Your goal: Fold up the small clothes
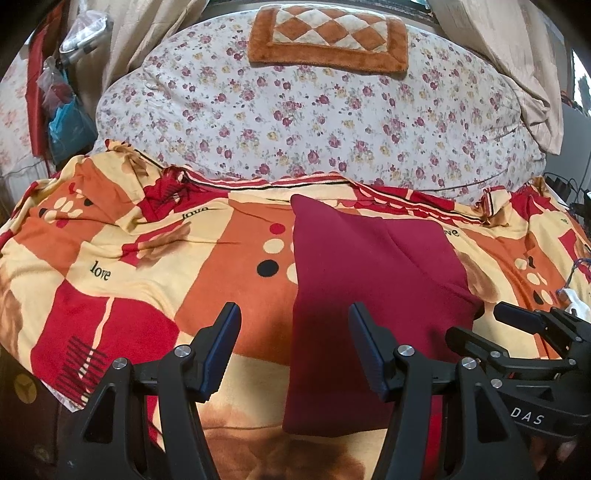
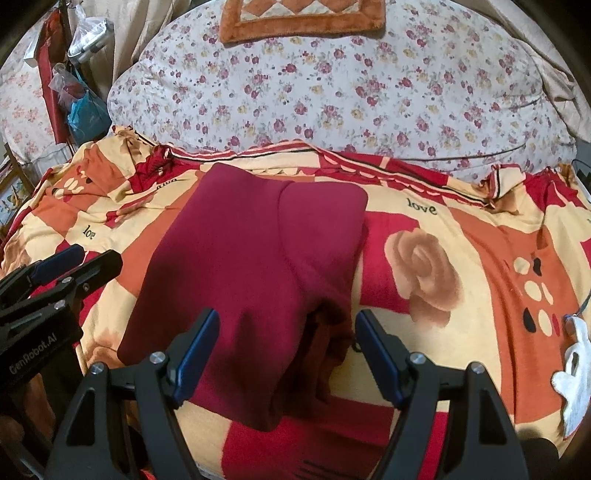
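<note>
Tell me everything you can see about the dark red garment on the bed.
The dark red garment looks like soft, matte knit cloth, plain and without print. It is folded into a rough rectangle, one layer overlapping along a diagonal edge. It lies flat on the patterned blanket. Neither open gripper touches it.

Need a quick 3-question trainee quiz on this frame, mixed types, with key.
1. True or false: the left gripper is clamped on the folded maroon fabric garment.
2. Multiple choice: the garment lies on A) the white floral quilt, B) the orange-red-cream "love" print blanket, C) the orange checkered plush mat.
3. Fill in: the right gripper has its jaws ____, either side of the garment's near end.

Key: 1 false, both pads stand clear of it; 2 B; 3 open.
</note>
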The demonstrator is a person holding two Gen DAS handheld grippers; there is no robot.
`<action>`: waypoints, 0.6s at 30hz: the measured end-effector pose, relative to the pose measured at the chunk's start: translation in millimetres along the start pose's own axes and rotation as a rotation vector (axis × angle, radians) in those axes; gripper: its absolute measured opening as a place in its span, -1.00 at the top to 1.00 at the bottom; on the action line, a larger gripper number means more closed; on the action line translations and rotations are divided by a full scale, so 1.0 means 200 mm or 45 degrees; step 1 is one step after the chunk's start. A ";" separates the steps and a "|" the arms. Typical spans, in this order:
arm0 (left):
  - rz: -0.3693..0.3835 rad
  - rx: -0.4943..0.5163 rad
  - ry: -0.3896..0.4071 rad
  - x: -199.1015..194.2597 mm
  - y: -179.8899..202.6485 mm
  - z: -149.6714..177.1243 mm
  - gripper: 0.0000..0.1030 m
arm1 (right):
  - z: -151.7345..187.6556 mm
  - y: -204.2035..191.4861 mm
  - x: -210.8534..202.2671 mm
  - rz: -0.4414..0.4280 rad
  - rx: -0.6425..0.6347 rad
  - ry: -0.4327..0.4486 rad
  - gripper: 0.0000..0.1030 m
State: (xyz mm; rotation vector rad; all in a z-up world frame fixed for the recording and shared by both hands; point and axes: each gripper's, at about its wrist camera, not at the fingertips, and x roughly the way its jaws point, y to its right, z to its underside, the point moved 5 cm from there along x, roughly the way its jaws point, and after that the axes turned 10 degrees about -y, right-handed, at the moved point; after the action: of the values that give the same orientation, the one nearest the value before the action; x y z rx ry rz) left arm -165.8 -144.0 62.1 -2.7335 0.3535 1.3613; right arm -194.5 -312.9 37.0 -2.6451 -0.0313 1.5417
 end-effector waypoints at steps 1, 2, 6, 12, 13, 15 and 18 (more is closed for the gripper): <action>0.000 0.000 0.000 0.00 0.00 0.00 0.22 | 0.00 0.00 0.00 -0.001 0.001 -0.002 -0.54; 0.000 0.000 0.000 0.01 0.00 0.00 0.22 | 0.00 0.00 0.01 -0.002 0.001 -0.003 -0.54; 0.000 -0.001 -0.003 0.01 -0.01 -0.01 0.22 | -0.01 -0.01 0.02 -0.004 -0.002 -0.013 -0.54; 0.000 0.000 -0.005 0.02 -0.02 -0.01 0.22 | -0.02 -0.02 0.04 -0.007 -0.001 -0.023 -0.54; 0.001 0.000 -0.006 0.02 -0.02 -0.01 0.22 | -0.02 -0.02 0.04 -0.006 -0.001 -0.023 -0.54; 0.000 0.002 -0.006 0.02 -0.02 -0.01 0.22 | -0.02 -0.02 0.05 -0.002 -0.002 -0.022 -0.54; -0.001 -0.001 -0.007 0.02 -0.01 -0.02 0.22 | -0.02 -0.02 0.04 -0.008 0.003 -0.023 -0.54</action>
State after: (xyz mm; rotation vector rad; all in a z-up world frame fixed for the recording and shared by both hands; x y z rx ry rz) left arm -159.9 -142.8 60.4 -2.7292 0.3518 1.3690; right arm -186.9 -308.2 31.9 -2.6271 -0.0385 1.5628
